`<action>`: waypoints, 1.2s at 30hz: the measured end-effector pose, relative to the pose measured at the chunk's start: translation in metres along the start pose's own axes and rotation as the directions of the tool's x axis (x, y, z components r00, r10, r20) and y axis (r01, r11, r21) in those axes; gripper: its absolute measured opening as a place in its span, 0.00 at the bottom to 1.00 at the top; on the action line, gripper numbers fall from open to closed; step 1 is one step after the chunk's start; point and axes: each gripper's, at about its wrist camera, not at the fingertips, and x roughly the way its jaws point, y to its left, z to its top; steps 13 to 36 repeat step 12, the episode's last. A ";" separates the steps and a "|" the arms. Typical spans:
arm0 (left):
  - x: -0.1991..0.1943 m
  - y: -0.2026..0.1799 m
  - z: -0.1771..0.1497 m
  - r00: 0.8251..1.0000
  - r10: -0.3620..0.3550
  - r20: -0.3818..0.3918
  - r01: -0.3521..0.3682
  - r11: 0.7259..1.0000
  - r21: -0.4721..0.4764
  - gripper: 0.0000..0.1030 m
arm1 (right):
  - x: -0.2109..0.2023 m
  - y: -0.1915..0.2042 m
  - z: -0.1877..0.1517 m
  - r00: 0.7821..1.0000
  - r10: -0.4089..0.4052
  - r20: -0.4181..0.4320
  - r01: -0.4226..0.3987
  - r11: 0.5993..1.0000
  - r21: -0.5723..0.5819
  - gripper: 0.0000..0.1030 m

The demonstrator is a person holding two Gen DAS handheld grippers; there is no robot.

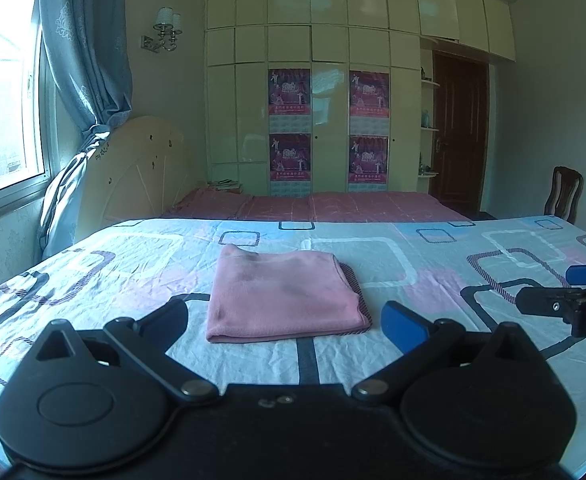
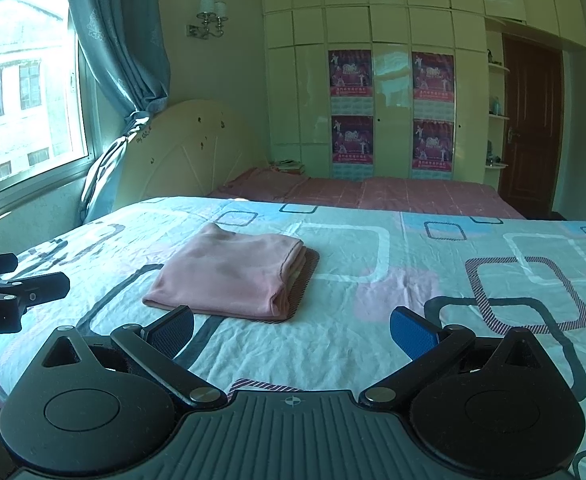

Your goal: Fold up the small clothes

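A small pink garment lies folded into a neat rectangle on the patterned bedsheet. It also shows in the right wrist view, left of centre. My left gripper is open and empty, just short of the garment's near edge. My right gripper is open and empty, a little to the right of the garment and apart from it. The right gripper also shows at the right edge of the left wrist view. The left gripper shows at the left edge of the right wrist view.
A second bed with a pink cover lies beyond. A cream headboard, window and blue curtain are at the left. White wardrobes line the far wall. A brown door and chair are at the right.
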 end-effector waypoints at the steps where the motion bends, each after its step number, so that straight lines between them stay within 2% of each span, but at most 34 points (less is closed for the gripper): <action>1: 0.000 0.000 0.000 1.000 -0.001 0.001 0.001 1.000 0.001 0.99 | 0.000 0.000 0.000 1.000 0.000 0.000 0.000 1.000 0.000 1.00; 10: 0.000 -0.001 0.000 0.999 -0.054 0.004 0.054 0.999 0.005 0.98 | 0.002 0.001 0.000 1.000 0.010 0.000 -0.010 1.000 -0.006 1.00; 36: 0.000 -0.002 0.000 0.999 -0.055 0.001 0.055 0.998 0.004 0.99 | 0.003 0.002 0.000 1.000 0.014 -0.002 -0.014 1.000 -0.006 1.00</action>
